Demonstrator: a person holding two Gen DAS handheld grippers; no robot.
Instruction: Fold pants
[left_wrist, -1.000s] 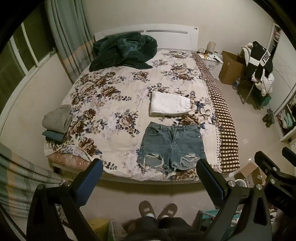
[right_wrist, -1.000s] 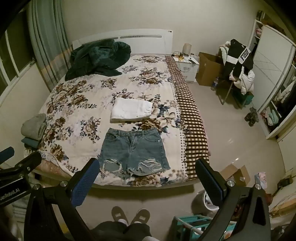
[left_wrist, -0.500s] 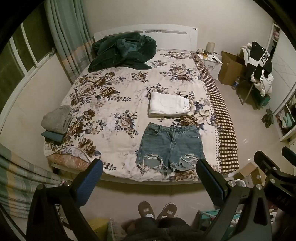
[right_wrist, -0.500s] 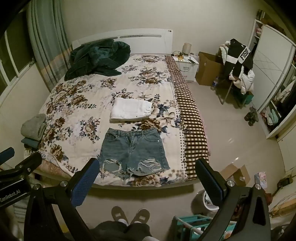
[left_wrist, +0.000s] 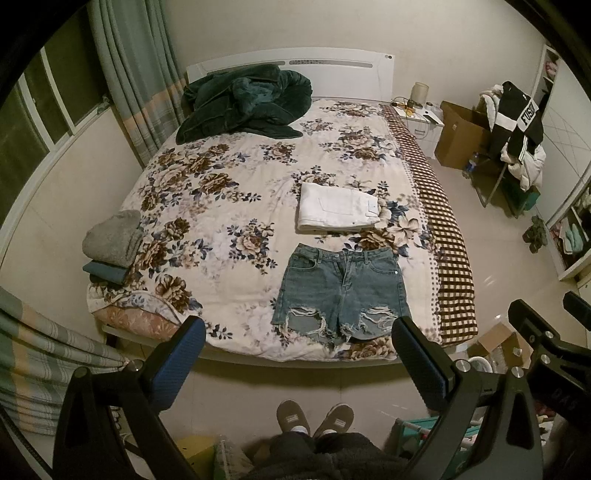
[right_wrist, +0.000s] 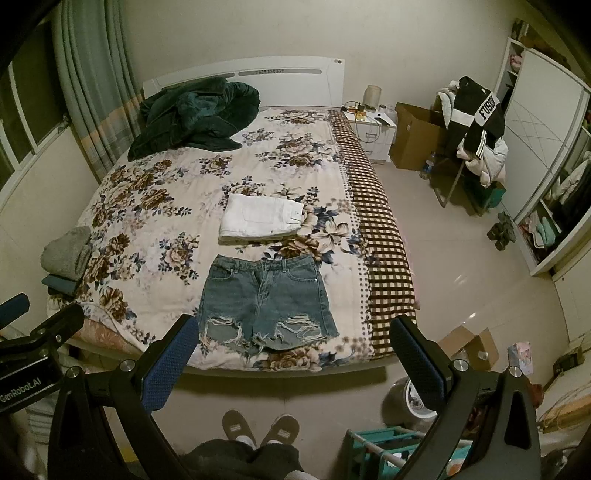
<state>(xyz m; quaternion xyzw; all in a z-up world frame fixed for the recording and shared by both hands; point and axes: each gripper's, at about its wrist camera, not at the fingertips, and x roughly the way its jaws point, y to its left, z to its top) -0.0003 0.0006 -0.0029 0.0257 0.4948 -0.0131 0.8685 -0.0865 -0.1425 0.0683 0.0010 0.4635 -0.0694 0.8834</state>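
Currently both the left gripper (left_wrist: 297, 354) and right gripper (right_wrist: 295, 354) hang released above the floor; denim shorts (right_wrist: 265, 295) lie flat at the bed's (right_wrist: 155, 206) near edge. Pinch one side's waistband and hem, fold sideways.

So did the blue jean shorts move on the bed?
No. The jean shorts lie flat just below the folded white pants, same spot against the flower print.

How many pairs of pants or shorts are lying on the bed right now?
2: denim shorts spread flat near the foot edge, and folded white pants just beyond them. The folded pile at the left edge may hide more.
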